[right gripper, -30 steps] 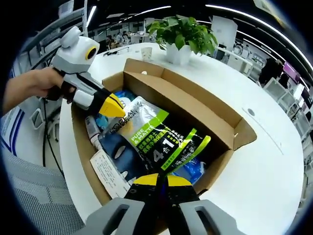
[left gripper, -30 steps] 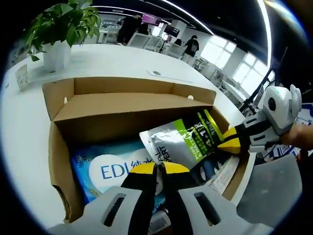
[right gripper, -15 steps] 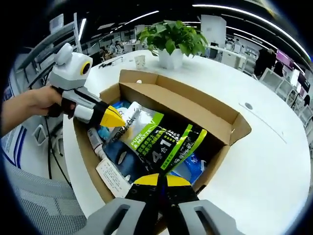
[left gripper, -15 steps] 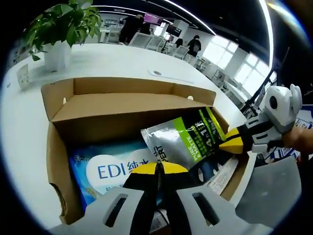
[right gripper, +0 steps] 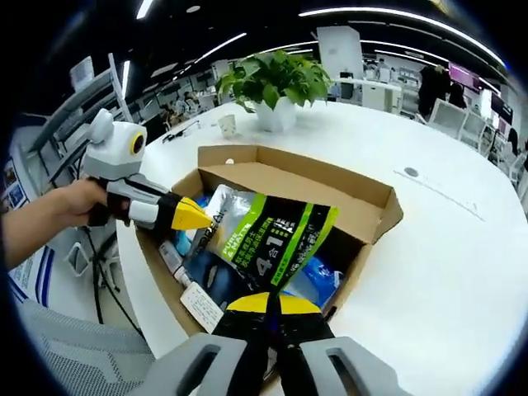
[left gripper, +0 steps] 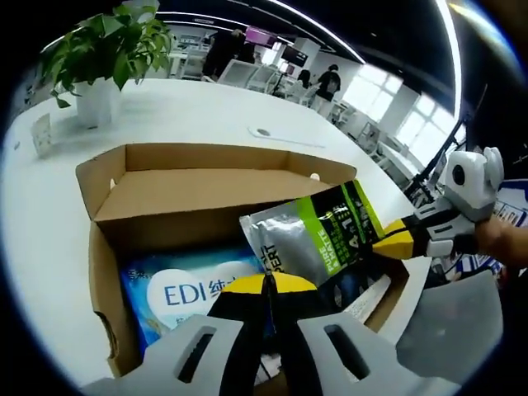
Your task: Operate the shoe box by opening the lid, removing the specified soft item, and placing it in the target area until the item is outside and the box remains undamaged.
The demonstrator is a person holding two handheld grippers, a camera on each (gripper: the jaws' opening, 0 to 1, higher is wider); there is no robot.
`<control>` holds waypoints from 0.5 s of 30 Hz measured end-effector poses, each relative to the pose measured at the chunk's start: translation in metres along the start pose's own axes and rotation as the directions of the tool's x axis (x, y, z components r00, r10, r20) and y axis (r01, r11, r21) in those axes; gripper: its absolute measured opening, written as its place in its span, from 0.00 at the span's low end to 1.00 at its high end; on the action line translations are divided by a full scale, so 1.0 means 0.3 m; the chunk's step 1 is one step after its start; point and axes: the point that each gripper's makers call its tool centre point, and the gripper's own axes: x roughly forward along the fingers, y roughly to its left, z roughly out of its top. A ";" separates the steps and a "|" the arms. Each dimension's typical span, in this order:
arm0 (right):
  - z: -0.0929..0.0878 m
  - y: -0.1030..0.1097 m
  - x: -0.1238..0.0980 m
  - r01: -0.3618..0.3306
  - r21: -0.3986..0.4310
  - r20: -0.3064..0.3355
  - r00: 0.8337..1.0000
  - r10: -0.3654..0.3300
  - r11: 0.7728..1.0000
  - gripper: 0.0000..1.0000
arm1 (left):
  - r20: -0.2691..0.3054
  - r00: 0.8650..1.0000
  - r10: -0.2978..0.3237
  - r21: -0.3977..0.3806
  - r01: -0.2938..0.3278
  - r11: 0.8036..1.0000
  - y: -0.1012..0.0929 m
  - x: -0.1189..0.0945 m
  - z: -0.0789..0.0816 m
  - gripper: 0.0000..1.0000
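Shoe box (right gripper: 375,216) open, the right gripper (right gripper: 266,304) pinches shut on the soft pouch (right gripper: 264,239), best lifted slowly clear of cardboard walls; left gripper (left gripper: 262,284) closed, seemingly empty.

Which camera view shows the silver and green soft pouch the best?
The right gripper view: the silver and green soft pouch faces the camera, its front print showing, pinched at its near end by the right gripper above the cardboard box. The left gripper view shows the pouch slanted, its print sideways.
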 end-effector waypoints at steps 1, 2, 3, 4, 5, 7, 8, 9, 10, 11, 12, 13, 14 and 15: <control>0.002 -0.003 -0.004 -0.001 0.006 0.003 1.000 0.001 1.000 0.00 | 0.003 1.000 -0.001 0.004 0.001 1.000 -0.006 -0.002 0.006 0.00; 0.003 -0.004 -0.007 0.000 0.008 0.005 1.000 0.000 1.000 0.00 | 0.003 1.000 -0.002 0.007 0.002 1.000 -0.011 -0.004 0.009 0.00; 0.004 -0.006 -0.012 0.001 0.009 0.006 1.000 -0.001 1.000 0.00 | 0.003 1.000 -0.004 0.008 0.004 1.000 -0.018 -0.005 0.014 0.00; 0.005 -0.008 -0.016 0.001 0.015 0.008 1.000 -0.001 1.000 0.00 | 0.004 1.000 -0.005 0.009 0.005 1.000 -0.020 -0.006 0.018 0.00; 0.006 -0.011 -0.022 0.002 0.021 0.010 1.000 -0.002 1.000 0.00 | 0.011 1.000 -0.007 0.015 0.007 1.000 -0.027 -0.008 0.027 0.00; 0.011 -0.015 -0.033 0.002 0.030 0.022 1.000 -0.003 1.000 0.00 | 0.024 1.000 -0.010 0.023 0.009 1.000 -0.037 -0.013 0.042 0.00; 0.016 -0.018 -0.041 -0.002 0.046 0.031 1.000 0.001 0.999 0.00 | 0.027 1.000 -0.011 0.026 0.010 1.000 -0.042 -0.015 0.047 0.00; 0.019 -0.021 -0.047 -0.004 0.055 0.035 0.999 0.002 0.998 0.00 | 0.029 0.999 -0.013 0.032 0.012 0.999 -0.049 -0.018 0.054 0.00; 0.022 -0.024 -0.055 -0.004 0.057 0.039 0.999 0.001 0.998 0.00 | 0.032 0.999 -0.015 0.036 0.014 0.999 -0.055 -0.020 0.060 0.00; 0.025 -0.027 -0.061 -0.003 0.060 0.042 0.999 0.000 0.998 0.00 | 0.034 0.999 -0.018 0.042 0.017 0.999 -0.062 -0.022 0.065 0.00; 0.028 -0.030 -0.069 -0.001 0.062 0.046 0.999 -0.002 0.998 0.00 | 0.037 0.999 -0.021 0.048 0.019 0.999 -0.071 -0.025 0.072 0.00; 0.031 -0.035 -0.075 0.001 0.066 0.050 0.999 -0.005 0.998 0.00 | 0.039 0.999 -0.023 0.050 0.021 0.999 -0.077 -0.026 0.078 0.00; 0.033 -0.038 -0.079 0.003 0.067 0.052 0.999 -0.006 0.998 0.00 | 0.041 0.999 -0.024 0.052 0.022 0.998 -0.084 -0.027 0.083 0.00; 0.033 -0.041 -0.088 0.004 0.072 0.055 0.998 -0.008 0.997 0.00 | 0.042 0.999 -0.026 0.052 0.023 0.998 -0.092 -0.028 0.090 0.00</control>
